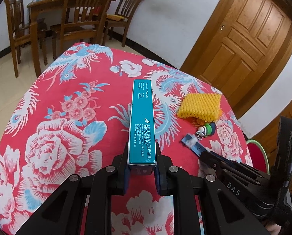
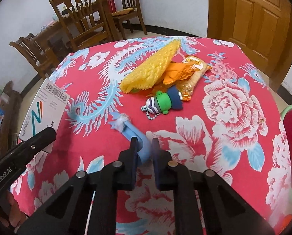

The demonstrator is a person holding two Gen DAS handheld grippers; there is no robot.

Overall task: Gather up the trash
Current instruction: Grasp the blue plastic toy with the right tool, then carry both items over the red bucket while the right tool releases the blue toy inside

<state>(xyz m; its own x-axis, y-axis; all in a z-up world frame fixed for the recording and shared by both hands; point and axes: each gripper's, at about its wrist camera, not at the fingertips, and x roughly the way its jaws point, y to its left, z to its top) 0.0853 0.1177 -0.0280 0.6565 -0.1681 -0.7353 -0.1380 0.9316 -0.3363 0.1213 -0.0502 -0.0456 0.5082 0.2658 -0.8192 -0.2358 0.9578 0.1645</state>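
The left tool (image 1: 141,166) is clamping a light, stiff box (image 1: 141,121) by its end above the table (image 1: 57,117); the right tool (image 2: 145,152) is pinching a soft blue scrap (image 2: 134,135).

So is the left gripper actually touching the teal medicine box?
Touching. The left wrist view shows the left gripper with both fingers pressed against the sides of the teal medicine box, lifted above the tablecloth.

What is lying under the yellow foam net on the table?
Under the yellow foam net show orange paper and the end of a snack wrapper, with a bit of green at its lower edge. Whatever lies deeper underneath is covered.
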